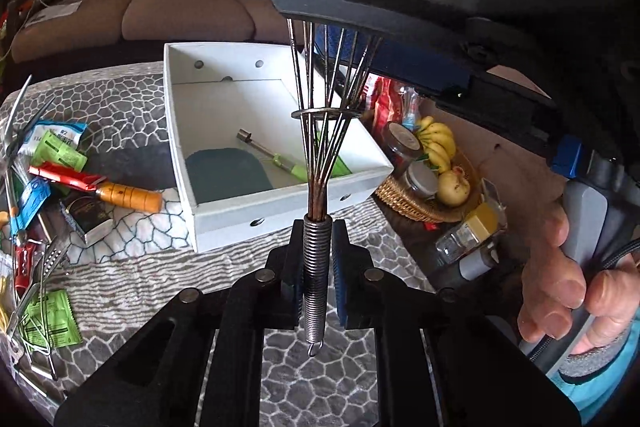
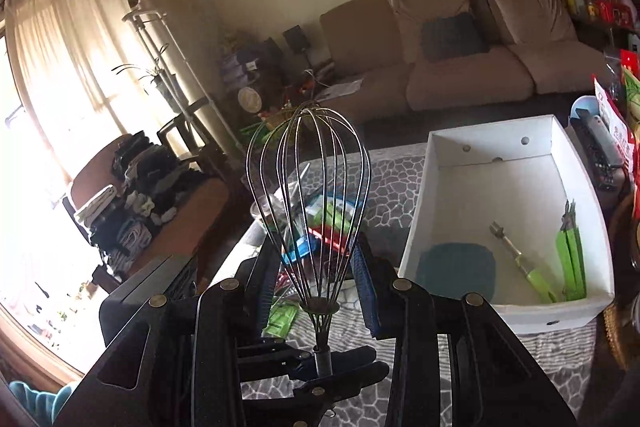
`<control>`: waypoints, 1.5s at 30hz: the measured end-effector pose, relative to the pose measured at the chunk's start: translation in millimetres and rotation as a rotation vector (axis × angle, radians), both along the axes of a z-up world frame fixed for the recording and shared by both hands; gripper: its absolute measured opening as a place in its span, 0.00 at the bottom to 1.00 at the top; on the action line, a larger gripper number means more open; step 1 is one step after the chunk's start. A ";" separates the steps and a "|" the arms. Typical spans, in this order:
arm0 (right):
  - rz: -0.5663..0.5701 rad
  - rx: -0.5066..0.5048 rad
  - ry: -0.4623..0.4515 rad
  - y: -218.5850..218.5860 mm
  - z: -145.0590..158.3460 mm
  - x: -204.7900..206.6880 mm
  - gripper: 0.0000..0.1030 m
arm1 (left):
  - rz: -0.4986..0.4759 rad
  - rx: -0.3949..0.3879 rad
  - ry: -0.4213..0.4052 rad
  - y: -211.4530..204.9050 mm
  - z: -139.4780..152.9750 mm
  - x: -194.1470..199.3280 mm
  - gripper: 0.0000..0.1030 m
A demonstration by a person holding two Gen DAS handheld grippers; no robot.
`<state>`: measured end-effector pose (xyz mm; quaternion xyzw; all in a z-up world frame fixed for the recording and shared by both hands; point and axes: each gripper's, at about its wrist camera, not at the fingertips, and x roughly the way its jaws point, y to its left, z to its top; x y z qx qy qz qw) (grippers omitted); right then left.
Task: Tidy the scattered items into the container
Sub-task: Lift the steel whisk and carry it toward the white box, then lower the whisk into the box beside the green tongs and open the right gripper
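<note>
Gripping whisk (image 1: 318,267) by coil handle in left gripper (image 1: 318,269); right gripper (image 2: 316,267) clamping its wires (mid-frame), white container (image 1: 224,227) behind.

Daylight floods through the curtained window (image 2: 60,75), blown out to white glare at the right wrist view's left edge. Elsewhere the room is dim. Both fisheye views bend strongly outward, with dark vignetted corners; focus stays fairly sharp.
</note>
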<state>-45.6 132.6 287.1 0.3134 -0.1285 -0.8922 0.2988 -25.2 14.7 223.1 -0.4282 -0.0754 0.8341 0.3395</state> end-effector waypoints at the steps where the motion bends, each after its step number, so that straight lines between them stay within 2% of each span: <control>1: -0.013 0.010 0.000 10.6 2.9 -5.8 0.35 | -0.012 0.006 -0.008 11.9 0.8 -7.3 0.11; 4: -0.048 0.023 -0.004 42.8 8.5 -25.5 0.35 | -0.041 0.004 -0.023 46.8 3.8 -28.8 0.11; 8: -0.101 -0.012 -0.041 87.4 7.5 -62.9 0.35 | -0.057 0.010 -0.065 88.2 -0.1 -65.7 0.11; 12: -0.151 -0.039 -0.076 128.2 -1.8 -101.0 0.35 | -0.069 -0.043 -0.097 127.1 -16.1 -102.5 0.11; 16: -0.159 -0.040 -0.128 149.9 -24.4 -136.9 0.35 | -0.069 -0.091 -0.149 150.8 -41.4 -133.3 0.11; 18: -0.155 -0.019 -0.156 148.3 -40.5 -154.8 0.35 | -0.056 -0.109 -0.194 155.8 -58.4 -146.6 0.16; 20: -0.148 -0.007 -0.183 146.6 -58.8 -172.2 0.35 | -0.044 -0.112 -0.238 157.7 -77.4 -159.3 0.26; 25: -0.138 -0.011 -0.254 148.1 -105.8 -202.0 0.35 | -0.015 -0.149 -0.347 159.2 -127.1 -180.2 0.26; 26: -0.140 -0.009 -0.267 149.7 -114.5 -205.8 0.35 | -0.006 -0.167 -0.359 159.0 -135.1 -182.1 0.30; 28: -0.137 -0.012 -0.289 152.5 -128.8 -210.4 0.35 | 0.023 -0.191 -0.378 154.4 -146.4 -184.2 0.48; 29: -0.138 -0.010 -0.294 153.7 -134.4 -212.2 0.35 | 0.040 -0.191 -0.382 150.3 -149.6 -184.3 0.68; 30: -0.137 -0.013 -0.301 154.6 -139.2 -213.8 0.35 | 0.053 -0.180 -0.383 145.6 -151.4 -183.5 0.84; 31: -0.136 -0.017 -0.306 154.2 -143.4 -214.3 0.35 | 0.056 -0.161 -0.383 141.3 -152.4 -181.9 0.87; 37: -0.126 0.011 -0.287 156.2 -149.7 -209.0 0.35 | 0.010 -0.112 -0.384 129.3 -154.7 -166.9 0.90; 40: -0.113 0.049 -0.251 158.7 -135.7 -198.3 0.35 | 0.009 -0.053 -0.363 118.5 -138.8 -160.2 0.90; 45: -0.109 0.138 -0.194 174.4 -105.6 -177.3 0.35 | 0.016 -0.081 -0.293 104.3 -118.0 -151.8 0.91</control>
